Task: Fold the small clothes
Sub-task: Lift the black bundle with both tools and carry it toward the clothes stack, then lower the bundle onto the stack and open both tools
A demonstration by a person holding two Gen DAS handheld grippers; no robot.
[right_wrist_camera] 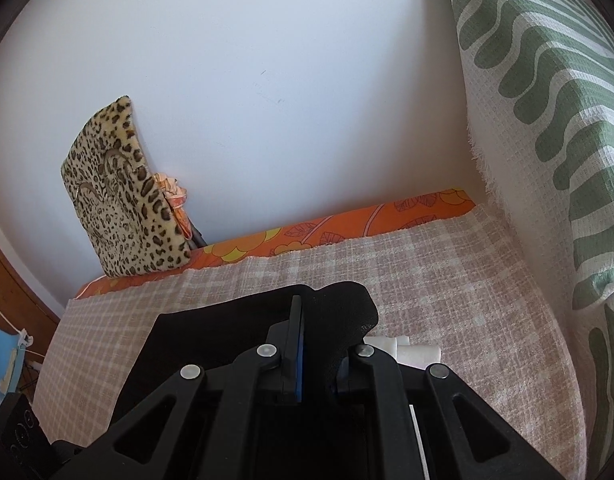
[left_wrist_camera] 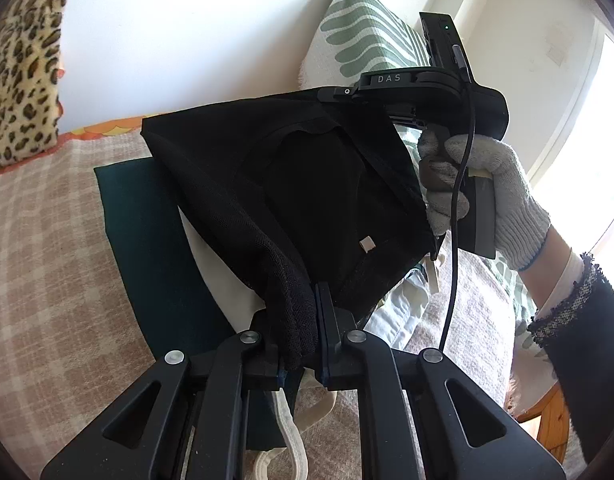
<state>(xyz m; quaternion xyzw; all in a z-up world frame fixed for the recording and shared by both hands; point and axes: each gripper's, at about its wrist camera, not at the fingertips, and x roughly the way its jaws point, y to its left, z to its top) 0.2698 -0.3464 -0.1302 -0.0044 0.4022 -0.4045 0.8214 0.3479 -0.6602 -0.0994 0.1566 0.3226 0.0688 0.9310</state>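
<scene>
The black mesh garment (left_wrist_camera: 267, 184) hangs from my black grippers, over my dark green folded cloth (left_wrist_camera: 147, 220) and the pink-and-cream checked bedcover (right_wrist_camera: 447, 280). Behind sit my leopard-print plush cushion (right_wrist_camera: 119, 200), an orange floral sheet (right_wrist_camera: 347, 216) and a white pillow with green wavy stripes (right_wrist_camera: 547, 100).

Black garment (left_wrist_camera: 291, 184): matt cloth with a fine mesh edge. Left gripper (left_wrist_camera: 297, 320) and right gripper (right_wrist_camera: 319, 344): matt black plastic, shiny metal rivets, blue rubbery pads. Glove (left_wrist_camera: 495, 200): coarse white knit. Bed cover (right_wrist_camera: 447, 280): rough woven check cloth. Leopard cushion (right_wrist_camera: 123, 196): plush. Green-patterned pillow (right_wrist_camera: 547, 100): waffle weave.
</scene>
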